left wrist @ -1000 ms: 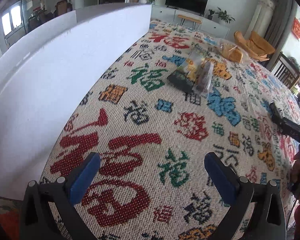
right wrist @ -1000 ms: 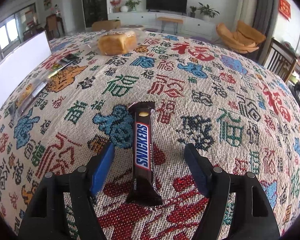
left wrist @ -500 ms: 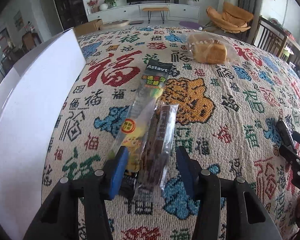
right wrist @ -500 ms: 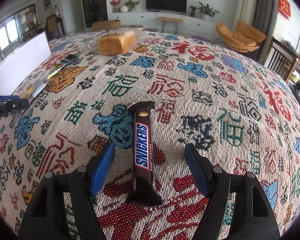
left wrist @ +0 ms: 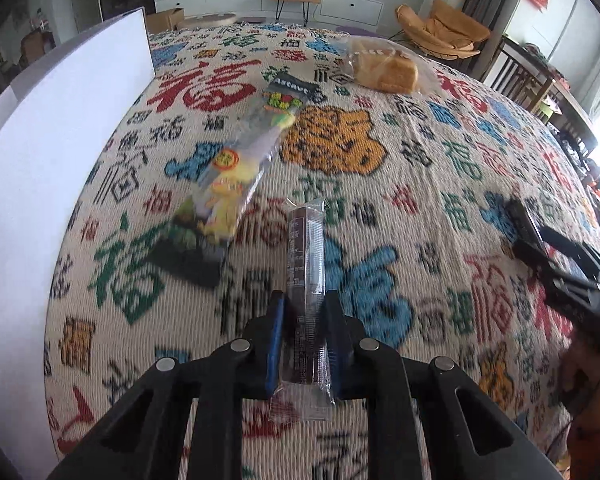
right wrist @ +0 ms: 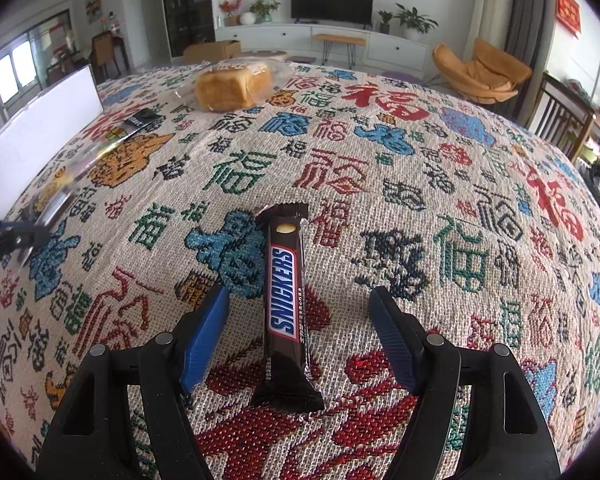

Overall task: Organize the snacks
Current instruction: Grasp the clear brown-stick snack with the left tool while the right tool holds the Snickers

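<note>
My left gripper [left wrist: 303, 300] has its jaws closing, and the blue pads press on a dark snack bar in a clear wrapper [left wrist: 305, 240]. The bar sticks out ahead of the fingers above the patterned cloth [left wrist: 440, 152]. A long yellow snack packet [left wrist: 236, 176] lies to its left on the cloth. My right gripper [right wrist: 298, 292] stands open, with a Snickers bar [right wrist: 286, 292] lying flat between its fingers and untouched. In the right wrist view the left gripper [right wrist: 4, 240] shows at the far left edge.
A white board [left wrist: 60, 140] stands upright along the cloth's left side. A bagged bread loaf [left wrist: 384, 70] lies at the far end. The right gripper [left wrist: 540, 248] shows at the right of the left wrist view. Chairs and a TV cabinet stand beyond.
My left gripper swung from beside the white board to the two packets, shut on the dark bar and drew it away from the yellow packet. The right gripper and Snickers stayed still.
</note>
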Tool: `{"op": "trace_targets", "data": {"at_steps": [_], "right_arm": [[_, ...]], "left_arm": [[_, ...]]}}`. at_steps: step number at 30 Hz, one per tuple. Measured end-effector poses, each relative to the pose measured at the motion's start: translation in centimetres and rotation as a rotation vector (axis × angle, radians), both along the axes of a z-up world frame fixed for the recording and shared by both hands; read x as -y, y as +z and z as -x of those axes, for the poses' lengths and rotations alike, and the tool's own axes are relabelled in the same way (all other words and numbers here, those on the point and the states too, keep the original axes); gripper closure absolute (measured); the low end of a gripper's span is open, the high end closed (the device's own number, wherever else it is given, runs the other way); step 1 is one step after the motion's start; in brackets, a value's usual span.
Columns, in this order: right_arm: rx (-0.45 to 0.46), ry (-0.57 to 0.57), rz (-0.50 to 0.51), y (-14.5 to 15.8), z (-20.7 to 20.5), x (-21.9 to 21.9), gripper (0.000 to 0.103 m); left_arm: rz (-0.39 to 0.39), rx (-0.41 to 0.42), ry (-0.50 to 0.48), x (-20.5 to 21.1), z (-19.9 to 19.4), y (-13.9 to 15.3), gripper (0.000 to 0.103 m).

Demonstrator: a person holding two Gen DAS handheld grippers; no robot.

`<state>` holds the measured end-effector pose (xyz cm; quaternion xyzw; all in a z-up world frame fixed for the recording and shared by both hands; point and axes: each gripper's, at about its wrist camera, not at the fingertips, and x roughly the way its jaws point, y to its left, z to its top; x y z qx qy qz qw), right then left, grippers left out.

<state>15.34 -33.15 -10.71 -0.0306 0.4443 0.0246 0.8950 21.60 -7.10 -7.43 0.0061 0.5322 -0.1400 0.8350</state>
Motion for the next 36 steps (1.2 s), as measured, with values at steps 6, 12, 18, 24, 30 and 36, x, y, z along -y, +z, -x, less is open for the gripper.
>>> {"op": "trace_targets", "data": {"at_steps": [6,12,18,24,30,36], "right_arm": [[0.0,0.0,0.001,0.0,0.0,0.0,0.028],[0.0,-0.001,0.0,0.0,0.0,0.0,0.028],[0.0,-0.001,0.0,0.0,0.0,0.0,0.028],[0.0,-0.001,0.0,0.0,0.0,0.0,0.028],[0.0,-0.001,0.0,0.0,0.0,0.0,0.028],[0.0,-0.001,0.0,0.0,0.0,0.0,0.028]], "left_arm": [[-0.015,0.034,0.005,-0.6,7.3,0.1,0.024],[-0.138,0.104,0.003,0.6,7.1,-1.2,0.009],[-0.108,0.166,0.058,-0.6,7.3,-1.8,0.0],[-0.108,0.17,0.053,-0.5,7.4,-1.8,0.0],[-0.106,0.172,0.051,-0.5,7.5,-1.7,0.0],[-0.106,0.172,0.052,-0.5,7.5,-1.7,0.0]]}}
